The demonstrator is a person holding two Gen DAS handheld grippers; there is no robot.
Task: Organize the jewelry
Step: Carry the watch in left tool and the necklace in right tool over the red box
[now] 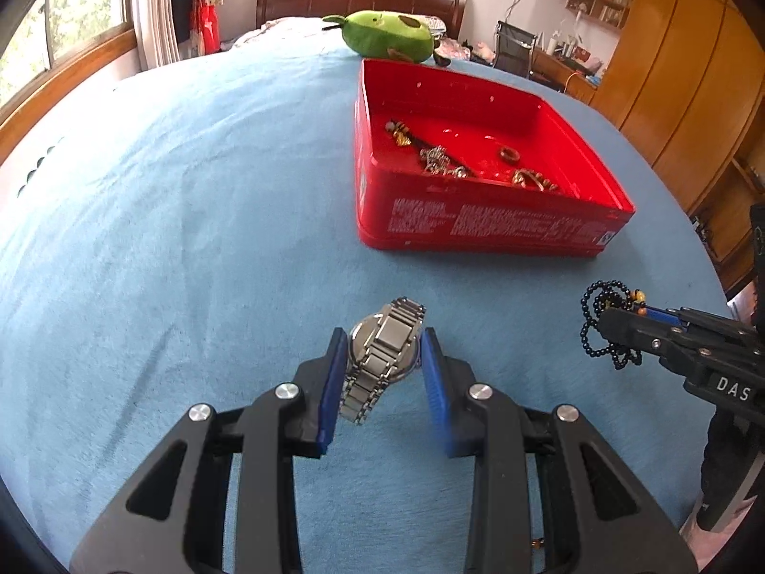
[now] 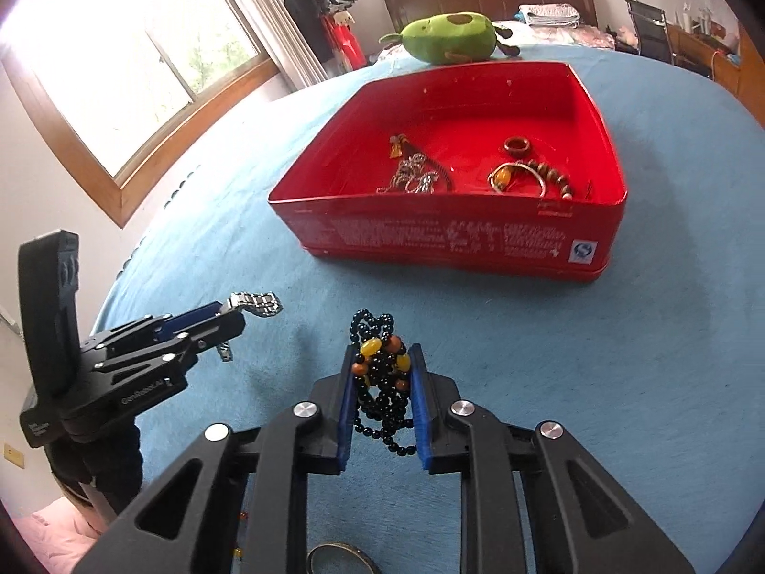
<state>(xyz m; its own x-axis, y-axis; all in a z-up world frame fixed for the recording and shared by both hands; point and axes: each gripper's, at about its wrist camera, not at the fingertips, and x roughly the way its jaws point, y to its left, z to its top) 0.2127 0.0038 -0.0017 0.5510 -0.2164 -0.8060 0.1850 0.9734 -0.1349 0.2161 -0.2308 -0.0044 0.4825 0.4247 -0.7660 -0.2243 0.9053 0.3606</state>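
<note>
My left gripper is shut on a silver metal watch, whose band hangs down between the blue pads above the blue bedspread. My right gripper is shut on a string of black beads with amber ones, lifted off the cloth. Each gripper shows in the other's view: the right gripper with the black beads at the right, the left gripper with the watch at the left. An open red tin ahead holds several jewelry pieces: a chain, a ring, bracelets.
A green avocado plush lies beyond the tin. A round metal ring lies on the cloth under my right gripper. The blue bedspread stretches wide to the left; a window, a headboard and wooden cabinets surround the bed.
</note>
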